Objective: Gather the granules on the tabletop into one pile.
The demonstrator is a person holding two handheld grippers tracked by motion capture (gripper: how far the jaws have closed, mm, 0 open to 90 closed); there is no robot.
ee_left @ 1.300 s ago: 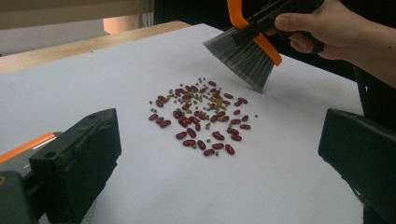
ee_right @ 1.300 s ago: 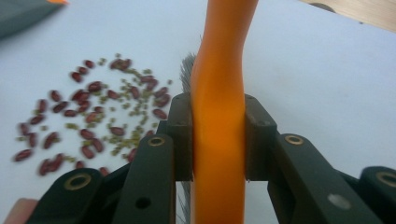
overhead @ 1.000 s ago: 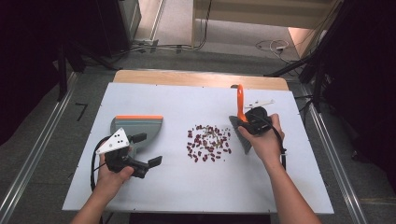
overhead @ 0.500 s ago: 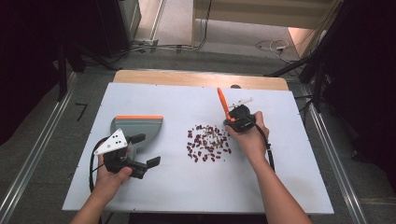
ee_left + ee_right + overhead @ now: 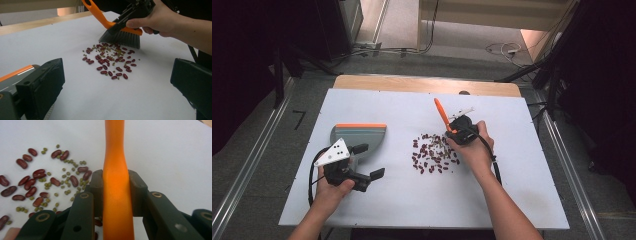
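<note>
Red kidney beans mixed with small green beans (image 5: 432,152) lie scattered in a patch at the middle of the white table (image 5: 517,195). My right gripper (image 5: 459,131) is shut on the orange handle of a hand brush (image 5: 441,114), at the patch's far right edge. The pads clamp the handle (image 5: 115,150) from both sides, with beans (image 5: 37,182) to its left. The dark bristles (image 5: 121,38) rest on the table at the far side of the beans (image 5: 110,61). My left gripper (image 5: 371,161) is open and empty, beside a grey dustpan with an orange lip (image 5: 359,137).
A wooden strip (image 5: 422,84) runs along the table's far edge. Metal rails (image 5: 247,170) flank the table on both sides, and cables (image 5: 502,49) lie on the floor beyond it. Bare white surface spreads in front of the beans and at the right.
My right gripper has carried the brush left, from right of the beans up to the patch's edge, and the handle now leans left. The left gripper and dustpan have not moved.
</note>
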